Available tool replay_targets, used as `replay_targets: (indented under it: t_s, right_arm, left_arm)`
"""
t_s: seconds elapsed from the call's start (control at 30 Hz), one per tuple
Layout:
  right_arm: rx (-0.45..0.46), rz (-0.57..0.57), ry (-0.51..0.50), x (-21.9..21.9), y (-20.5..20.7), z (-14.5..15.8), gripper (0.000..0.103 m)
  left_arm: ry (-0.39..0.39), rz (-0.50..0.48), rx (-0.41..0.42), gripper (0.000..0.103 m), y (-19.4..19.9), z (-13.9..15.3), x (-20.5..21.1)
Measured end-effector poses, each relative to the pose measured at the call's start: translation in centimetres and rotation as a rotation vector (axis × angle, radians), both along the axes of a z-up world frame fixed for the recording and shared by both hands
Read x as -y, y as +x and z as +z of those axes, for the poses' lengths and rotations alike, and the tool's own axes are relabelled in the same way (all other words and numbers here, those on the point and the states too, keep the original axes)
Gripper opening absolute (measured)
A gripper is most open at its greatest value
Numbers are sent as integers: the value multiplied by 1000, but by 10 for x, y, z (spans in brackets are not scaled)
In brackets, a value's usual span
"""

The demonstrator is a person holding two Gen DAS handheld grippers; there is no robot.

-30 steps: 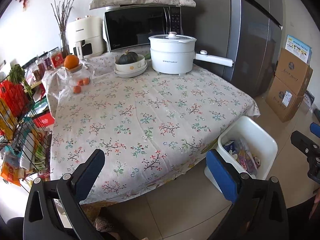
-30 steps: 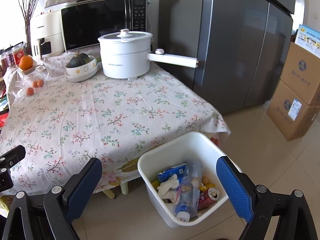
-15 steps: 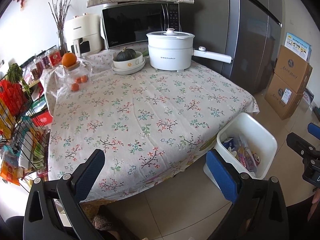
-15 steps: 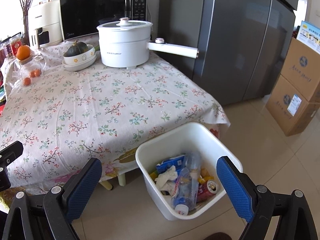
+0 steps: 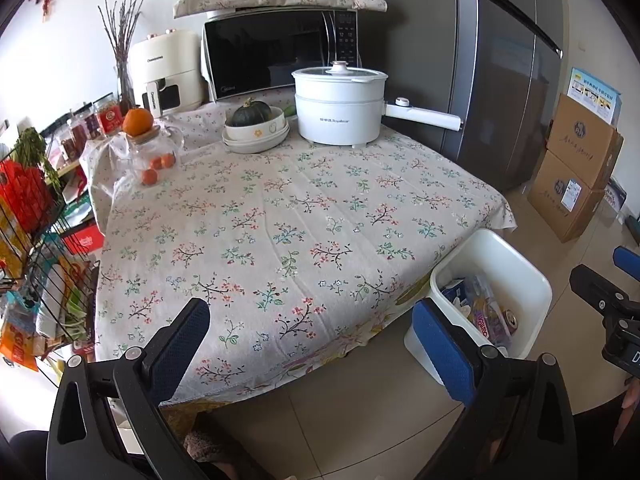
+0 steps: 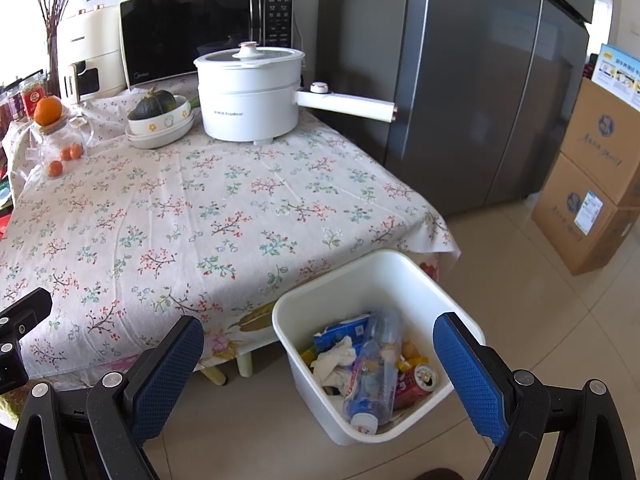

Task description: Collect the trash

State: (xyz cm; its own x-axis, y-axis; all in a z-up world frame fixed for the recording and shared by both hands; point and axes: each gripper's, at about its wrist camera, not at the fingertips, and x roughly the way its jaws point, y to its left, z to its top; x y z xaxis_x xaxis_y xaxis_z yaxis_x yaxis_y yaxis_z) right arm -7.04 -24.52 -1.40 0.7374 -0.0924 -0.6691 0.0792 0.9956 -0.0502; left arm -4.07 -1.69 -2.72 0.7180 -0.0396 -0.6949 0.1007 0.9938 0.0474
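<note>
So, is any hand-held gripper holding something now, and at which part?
No. The left hand-held gripper and right hand-held gripper are both open and empty.

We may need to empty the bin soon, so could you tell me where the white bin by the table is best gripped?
Grip the white bin by its thin upright rim on the open floor-side wall, coming from above with the right tongs straddling it. The table crowds the opposite side.

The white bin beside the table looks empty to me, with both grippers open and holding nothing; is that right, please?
Not quite: the white bin is not empty. The right wrist view shows a plastic bottle, a can and crumpled paper inside. Both the left gripper and right gripper are open and hold nothing.
</note>
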Motion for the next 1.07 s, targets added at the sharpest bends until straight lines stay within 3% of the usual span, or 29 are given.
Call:
replay_targets:
  t_s: [0.67, 1.07]
  right_arm:
    - [38, 1, -14, -2, -2, 3, 96]
    - [47, 3, -17, -3, -2, 3, 96]
  left_arm:
    - [-19, 12, 37, 102, -7, 9, 1]
    - [-55, -7, 7, 102, -6, 7, 1]
